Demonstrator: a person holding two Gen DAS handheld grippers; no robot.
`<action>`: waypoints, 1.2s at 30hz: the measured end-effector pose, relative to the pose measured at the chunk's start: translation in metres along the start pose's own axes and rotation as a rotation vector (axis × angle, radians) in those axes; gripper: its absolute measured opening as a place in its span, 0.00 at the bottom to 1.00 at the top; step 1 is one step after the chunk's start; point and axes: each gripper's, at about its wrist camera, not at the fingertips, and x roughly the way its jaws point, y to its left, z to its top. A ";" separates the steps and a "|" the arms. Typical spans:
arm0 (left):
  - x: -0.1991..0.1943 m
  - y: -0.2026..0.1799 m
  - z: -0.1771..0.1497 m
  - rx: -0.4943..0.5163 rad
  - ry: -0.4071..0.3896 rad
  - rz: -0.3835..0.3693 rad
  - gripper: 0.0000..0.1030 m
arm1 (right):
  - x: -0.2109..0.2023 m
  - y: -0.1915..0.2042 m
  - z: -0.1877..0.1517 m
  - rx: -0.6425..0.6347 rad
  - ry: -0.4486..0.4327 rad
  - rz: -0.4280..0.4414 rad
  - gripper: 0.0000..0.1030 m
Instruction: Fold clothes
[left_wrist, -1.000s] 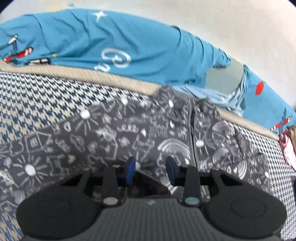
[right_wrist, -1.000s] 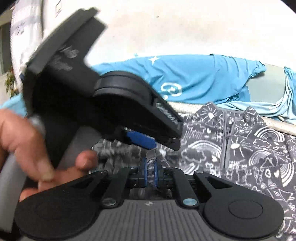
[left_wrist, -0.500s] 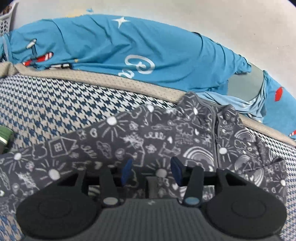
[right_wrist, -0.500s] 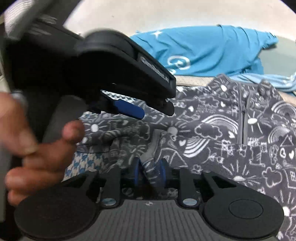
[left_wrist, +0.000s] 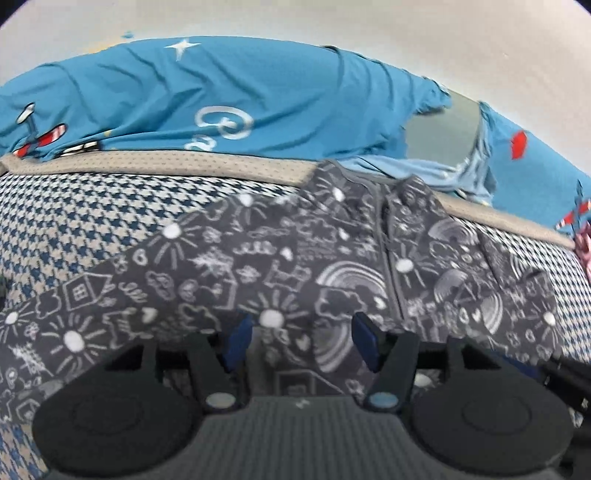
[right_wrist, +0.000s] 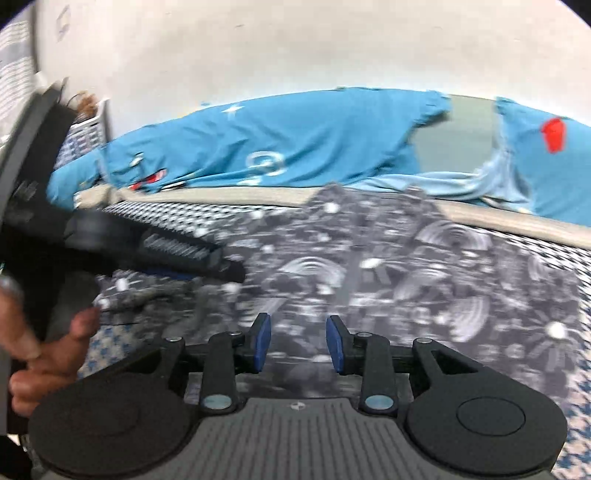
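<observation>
A dark grey zip-up garment (left_wrist: 280, 258) with white doodles lies spread on the houndstooth cover (left_wrist: 85, 218); its collar reaches the beige border. My left gripper (left_wrist: 301, 341) hovers over the lower chest, jaws opening, cloth under the blue pads but not pinched. In the right wrist view the same garment (right_wrist: 406, 266) is blurred. My right gripper (right_wrist: 299, 341) is over its lower part, jaws opening, nothing between the pads. The left gripper (right_wrist: 225, 264) shows from the side at the left, held by a hand (right_wrist: 48, 354).
A bright blue printed sheet (left_wrist: 221, 99) is bunched along the back against the white wall, with a grey pillow patch (left_wrist: 439, 129) showing. A beige border (left_wrist: 166, 162) edges the cover. Something pink (left_wrist: 581, 243) sits at the far right. A white basket (right_wrist: 88, 125) stands back left.
The right gripper has let go of the fold of grey cloth it pinched, and its pads have spread. The left pads have spread too. Both views have shifted across the garment.
</observation>
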 end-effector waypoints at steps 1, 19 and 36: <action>0.001 -0.004 -0.002 0.012 0.003 -0.004 0.58 | -0.003 -0.007 0.000 0.012 -0.003 -0.010 0.32; 0.014 -0.047 -0.022 0.159 0.027 0.020 0.66 | -0.053 -0.135 0.021 0.161 -0.100 -0.304 0.42; 0.024 -0.062 -0.029 0.214 0.074 0.017 0.68 | -0.003 -0.208 0.003 0.502 -0.028 -0.186 0.43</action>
